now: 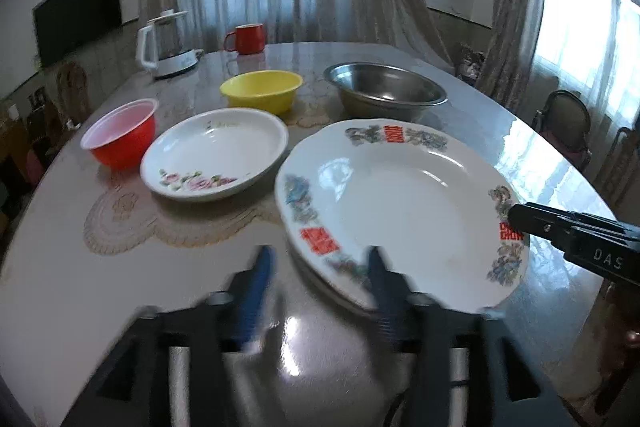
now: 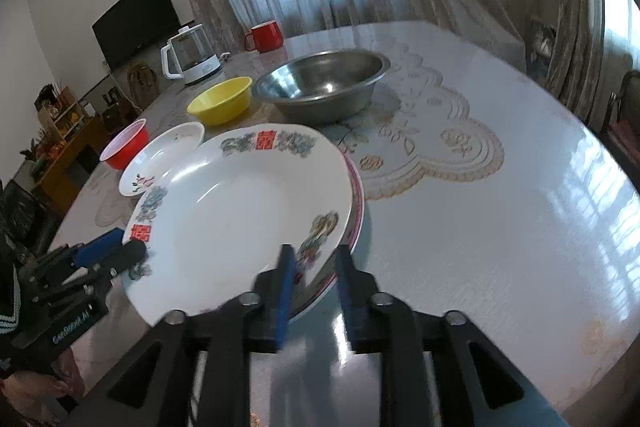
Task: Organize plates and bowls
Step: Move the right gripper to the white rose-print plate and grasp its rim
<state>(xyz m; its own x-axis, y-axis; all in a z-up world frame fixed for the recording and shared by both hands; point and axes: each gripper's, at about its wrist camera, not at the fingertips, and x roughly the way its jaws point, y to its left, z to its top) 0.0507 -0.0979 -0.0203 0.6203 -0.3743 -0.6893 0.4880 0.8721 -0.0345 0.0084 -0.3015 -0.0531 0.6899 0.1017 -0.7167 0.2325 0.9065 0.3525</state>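
A large white plate with red and blue rim decoration (image 1: pixel 404 211) (image 2: pixel 248 215) lies on top of another plate whose pink rim (image 2: pixel 357 203) shows beneath it. My left gripper (image 1: pixel 320 263) (image 2: pixel 120 247) is open, its fingers straddling the plate's near-left rim. My right gripper (image 2: pixel 314 259) is open, its fingers either side of the stack's near-right rim; in the left wrist view its tip (image 1: pixel 520 217) sits at the plate's right rim. A rose-patterned plate (image 1: pixel 216 155) (image 2: pixel 164 157), a red bowl (image 1: pixel 120 133) (image 2: pixel 126 143), a yellow bowl (image 1: pixel 262 91) (image 2: pixel 222 99) and a steel bowl (image 1: pixel 386 91) (image 2: pixel 324 83) sit behind.
A white kettle (image 1: pixel 166 43) (image 2: pixel 192 57) and a red mug (image 1: pixel 248 39) (image 2: pixel 266 35) stand at the table's far side. Lace doilies (image 2: pixel 432 143) lie under the tabletop's glossy cover. Chairs (image 1: pixel 564 123) stand to the right of the table.
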